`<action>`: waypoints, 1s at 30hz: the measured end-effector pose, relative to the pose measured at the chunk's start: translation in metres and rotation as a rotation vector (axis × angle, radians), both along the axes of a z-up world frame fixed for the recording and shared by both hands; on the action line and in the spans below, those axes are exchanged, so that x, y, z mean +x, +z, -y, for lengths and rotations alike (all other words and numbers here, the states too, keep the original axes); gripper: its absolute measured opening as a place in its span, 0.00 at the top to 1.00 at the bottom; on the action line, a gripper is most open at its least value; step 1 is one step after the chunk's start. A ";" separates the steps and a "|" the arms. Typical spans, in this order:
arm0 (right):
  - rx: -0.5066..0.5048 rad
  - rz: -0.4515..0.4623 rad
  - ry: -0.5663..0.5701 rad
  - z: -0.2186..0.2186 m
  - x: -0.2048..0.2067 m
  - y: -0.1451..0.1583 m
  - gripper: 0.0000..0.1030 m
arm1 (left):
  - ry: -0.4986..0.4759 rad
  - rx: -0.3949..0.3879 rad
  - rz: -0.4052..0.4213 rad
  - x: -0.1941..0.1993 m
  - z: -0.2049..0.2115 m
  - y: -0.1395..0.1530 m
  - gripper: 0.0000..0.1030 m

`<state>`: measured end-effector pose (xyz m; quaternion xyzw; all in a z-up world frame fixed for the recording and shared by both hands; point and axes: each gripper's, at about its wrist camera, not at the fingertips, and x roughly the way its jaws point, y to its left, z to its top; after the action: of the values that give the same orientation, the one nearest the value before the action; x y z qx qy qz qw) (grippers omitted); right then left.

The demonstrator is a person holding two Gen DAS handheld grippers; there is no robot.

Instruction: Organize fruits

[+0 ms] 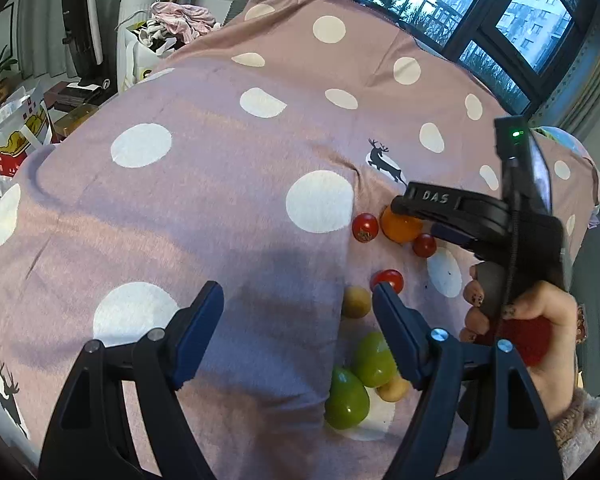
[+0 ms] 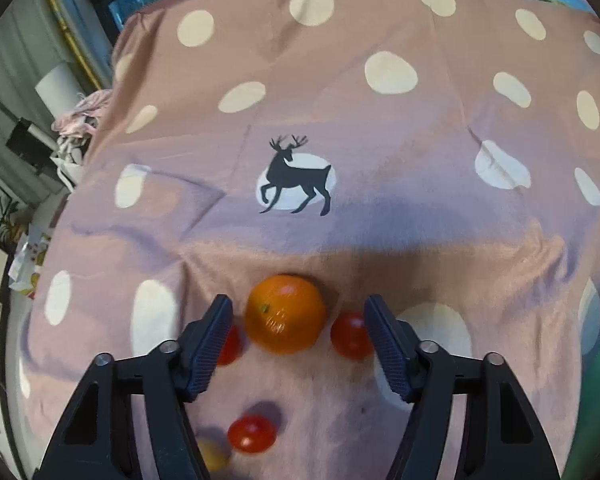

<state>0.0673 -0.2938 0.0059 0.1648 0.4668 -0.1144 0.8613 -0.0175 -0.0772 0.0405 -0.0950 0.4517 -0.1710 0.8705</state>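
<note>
The right gripper (image 2: 298, 336) is hovering over the orange (image 2: 286, 312), its jaws standing apart around the fruit without pressing it. Red tomatoes (image 2: 350, 334) are lying just beside the orange on the spotted pink cloth (image 2: 380, 220), well in from its edges. The left gripper (image 1: 298, 300) is hanging with jaws wide apart and nothing between them, beside two green fruits (image 1: 374, 360) and a small yellow fruit (image 1: 356, 301). A hand (image 1: 540, 320) is gripping the right tool's handle.
</note>
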 end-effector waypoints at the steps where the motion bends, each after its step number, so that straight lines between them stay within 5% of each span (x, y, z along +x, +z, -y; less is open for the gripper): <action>1: -0.002 -0.003 0.003 0.000 0.002 -0.002 0.40 | 0.001 0.002 0.003 0.000 0.000 0.000 0.25; 5: 0.031 0.006 0.021 -0.001 0.005 -0.007 0.54 | 0.005 -0.002 0.009 0.000 -0.001 0.002 0.25; 13: 0.052 0.056 0.045 -0.003 -0.023 0.008 0.56 | -0.004 -0.008 0.023 -0.004 0.004 0.005 0.25; 18: 0.065 0.112 0.093 -0.005 -0.087 0.033 0.56 | -0.029 -0.008 0.035 -0.009 0.013 0.007 0.26; 30: 0.133 -0.012 0.114 -0.001 -0.177 -0.004 0.56 | -0.119 0.025 0.055 -0.034 0.047 0.004 0.26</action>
<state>-0.1101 -0.2932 0.0021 0.1941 0.4872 -0.0351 0.8507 -0.0511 -0.1239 0.0444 -0.0522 0.4346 -0.2194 0.8719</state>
